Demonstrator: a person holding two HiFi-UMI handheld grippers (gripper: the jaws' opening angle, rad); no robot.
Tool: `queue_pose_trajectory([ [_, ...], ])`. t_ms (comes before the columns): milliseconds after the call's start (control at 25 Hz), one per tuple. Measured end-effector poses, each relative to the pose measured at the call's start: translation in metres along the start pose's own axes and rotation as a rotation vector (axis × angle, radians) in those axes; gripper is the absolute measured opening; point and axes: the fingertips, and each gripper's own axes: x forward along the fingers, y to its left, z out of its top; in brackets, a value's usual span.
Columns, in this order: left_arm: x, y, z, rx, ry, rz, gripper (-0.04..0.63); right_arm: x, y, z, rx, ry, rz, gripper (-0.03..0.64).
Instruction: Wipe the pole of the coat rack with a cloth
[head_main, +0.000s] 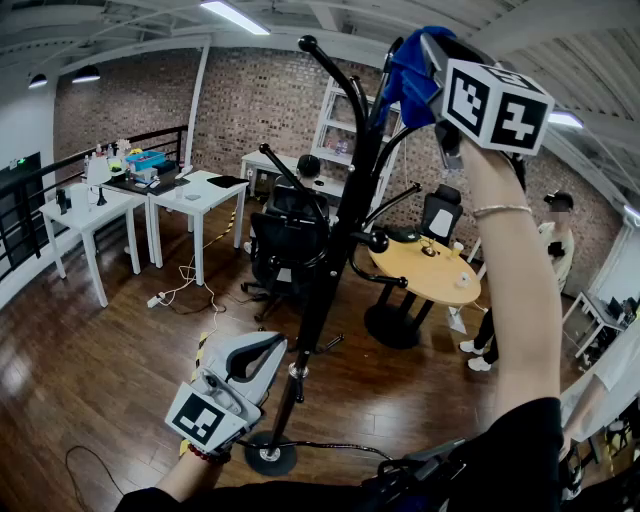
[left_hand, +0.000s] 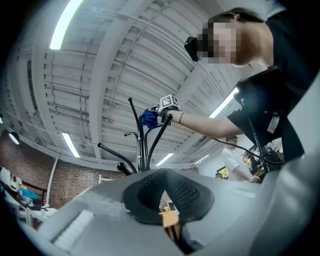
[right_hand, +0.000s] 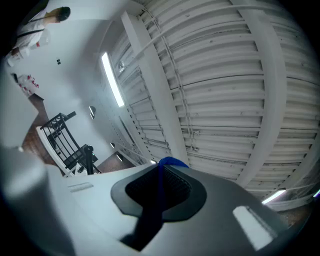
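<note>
The black coat rack pole (head_main: 330, 270) rises from its round base (head_main: 270, 455) to curved hooks at the top. My right gripper (head_main: 425, 50) is raised to the top of the rack, shut on a blue cloth (head_main: 408, 75) that lies against the upper hooks. A strip of the cloth (right_hand: 172, 162) shows between the closed jaws in the right gripper view. My left gripper (head_main: 262, 350) hangs low, just left of the pole's lower part, its jaws shut and holding nothing. From the left gripper view the pole (left_hand: 142, 150) and the cloth (left_hand: 149, 118) stand above the left gripper (left_hand: 167, 192).
A black office chair (head_main: 285, 245) stands right behind the rack. A round wooden table (head_main: 430, 270) is at the right, with a person (head_main: 555, 240) standing beyond it. White desks (head_main: 95, 210) line the left. A cable (head_main: 190, 285) trails over the wooden floor.
</note>
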Motion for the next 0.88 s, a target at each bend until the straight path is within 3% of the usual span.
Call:
queue_pose_trajectory([
  [280,-0.022,0.009,-0.015,-0.096,0.043,0.003,0.006,0.022,-0.006,-0.030,-0.018,0.190,-0.014,0.028],
  [560,-0.017,0.003,-0.035,-0.115,0.102,-0.020,0.006,0.010,0.050,-0.068,-0.178,0.274,0.159,0.028],
  [880,-0.016,-0.012,-0.064,-0.191,0.157,-0.029,0.006,-0.018,0.082,-0.103,-0.039,0.244,0.270,0.028],
])
